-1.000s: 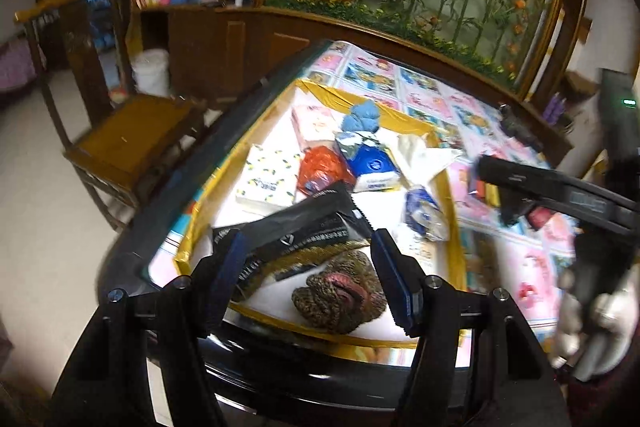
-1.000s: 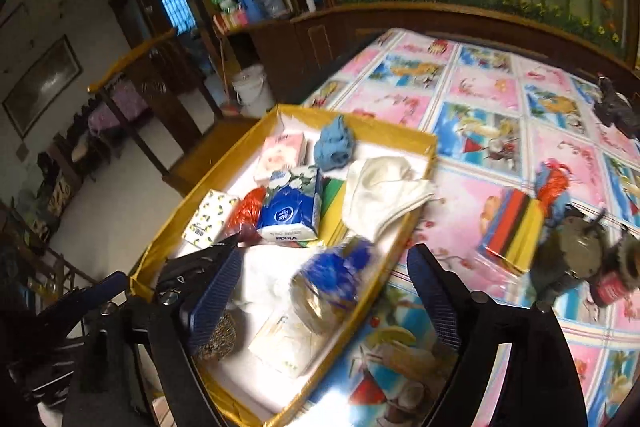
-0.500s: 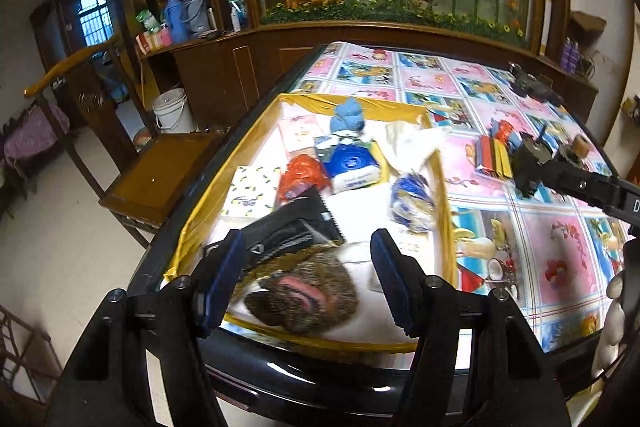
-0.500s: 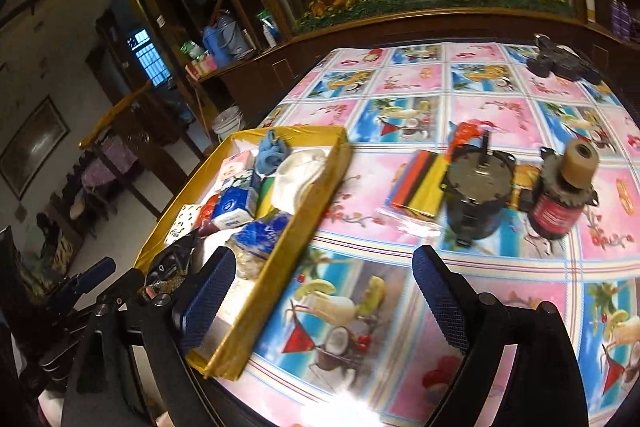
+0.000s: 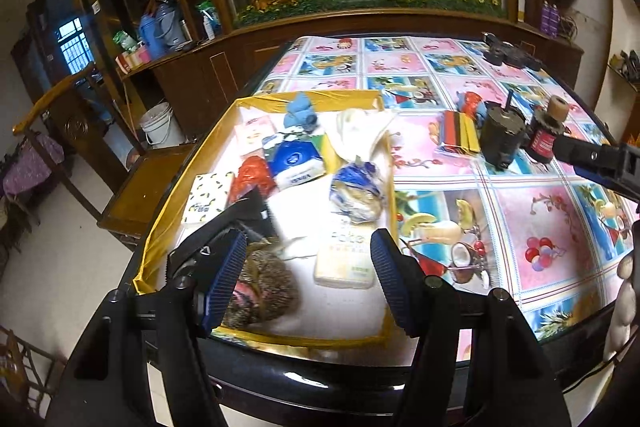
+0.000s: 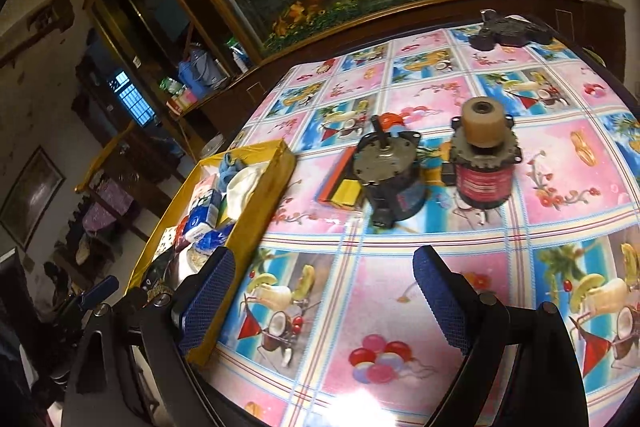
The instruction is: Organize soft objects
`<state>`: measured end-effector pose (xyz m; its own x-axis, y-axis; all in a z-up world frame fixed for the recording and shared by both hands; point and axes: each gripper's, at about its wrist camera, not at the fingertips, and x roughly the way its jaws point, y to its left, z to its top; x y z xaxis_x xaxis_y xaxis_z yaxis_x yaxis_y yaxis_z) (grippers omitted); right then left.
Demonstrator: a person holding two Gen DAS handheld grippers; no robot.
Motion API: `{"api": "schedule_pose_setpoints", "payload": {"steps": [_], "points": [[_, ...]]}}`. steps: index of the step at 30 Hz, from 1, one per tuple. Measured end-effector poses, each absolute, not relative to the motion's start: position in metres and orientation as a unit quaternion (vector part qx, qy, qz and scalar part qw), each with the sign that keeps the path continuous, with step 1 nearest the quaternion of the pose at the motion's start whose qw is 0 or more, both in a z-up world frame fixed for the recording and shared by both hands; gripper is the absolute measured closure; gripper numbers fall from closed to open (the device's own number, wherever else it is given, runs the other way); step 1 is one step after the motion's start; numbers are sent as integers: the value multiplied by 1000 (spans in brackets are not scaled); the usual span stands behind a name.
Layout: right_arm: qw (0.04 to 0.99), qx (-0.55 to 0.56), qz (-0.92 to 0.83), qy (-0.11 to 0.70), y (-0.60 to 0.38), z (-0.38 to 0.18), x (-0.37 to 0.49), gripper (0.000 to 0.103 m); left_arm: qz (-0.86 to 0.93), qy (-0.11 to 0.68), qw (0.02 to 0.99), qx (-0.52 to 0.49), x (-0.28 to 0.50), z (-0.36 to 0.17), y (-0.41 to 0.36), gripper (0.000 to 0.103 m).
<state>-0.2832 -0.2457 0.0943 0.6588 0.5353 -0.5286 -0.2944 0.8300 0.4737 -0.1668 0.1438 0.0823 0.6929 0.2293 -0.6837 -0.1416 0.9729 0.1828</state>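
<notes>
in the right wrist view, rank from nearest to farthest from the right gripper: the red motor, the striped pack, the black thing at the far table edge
1. red motor, ahead, slightly right of the right gripper
2. striped pack, ahead left, partly behind the grey motor; only slightly farther
3. black thing, far edge, upper right

Little lettering can be read. On the blue and white tissue pack (image 5: pixel 298 163) in the yellow tray (image 5: pixel 308 95), a round emblem and a short word are printed, seen upside down and too blurred to be spelled out with certainty. Faint pale letters are seen on the cream tissue pack (image 5: pixel 346 259) near the tray's front, unreadable. The label on the red-banded motor (image 6: pixel 483 183) is covered with print too small to be made out.
</notes>
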Motion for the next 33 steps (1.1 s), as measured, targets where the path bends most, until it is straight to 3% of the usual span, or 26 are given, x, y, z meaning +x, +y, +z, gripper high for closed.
{"api": "schedule_pose_setpoints", "payload": {"steps": [17,26,33], "points": [[888,218,209,347,-303,74,-279,11,82,395,911,84,-159,74,115,39],[900,240,135,338,-374,77,-272,11,-50,455,889,-33,-123,67,111,39],[889,252,133,358,-390,72,-263,10,-73,447,892,-4,-85,69,85,39]]}}
